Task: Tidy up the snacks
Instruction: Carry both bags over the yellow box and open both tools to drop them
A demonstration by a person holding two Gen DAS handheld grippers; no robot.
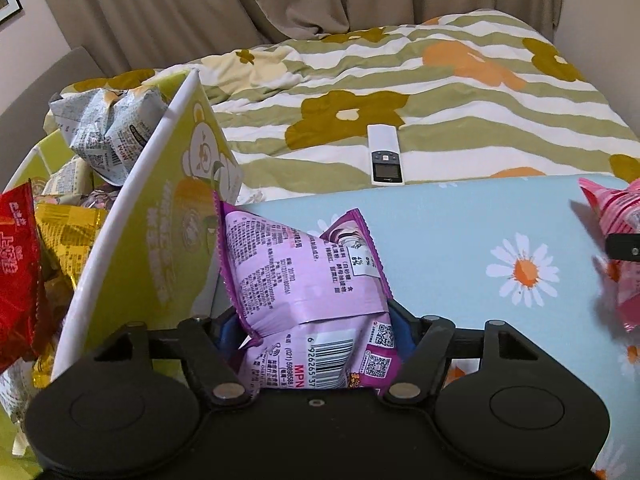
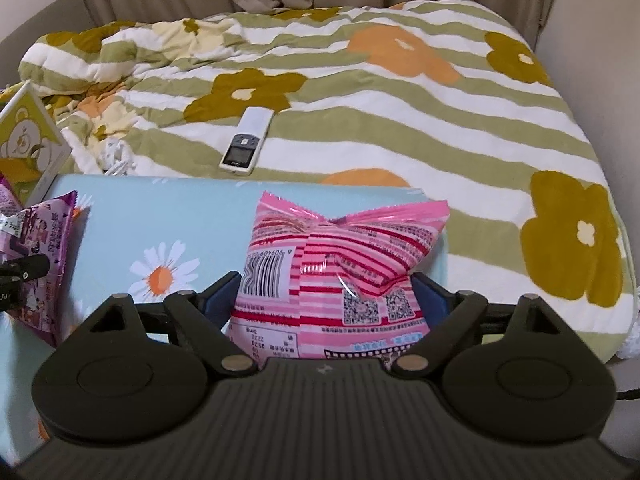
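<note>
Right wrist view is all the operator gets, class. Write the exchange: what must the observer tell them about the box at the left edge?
Operator: Anything in that box?
Observer: Yes, the green box holds a red packet, a yellow one and a white one.
Operator: Do the left tongs grip the purple packet?
Observer: Yes, the left tongs pinch the purple packet.
Operator: Near the box?
Observer: Right beside its wall.
</note>
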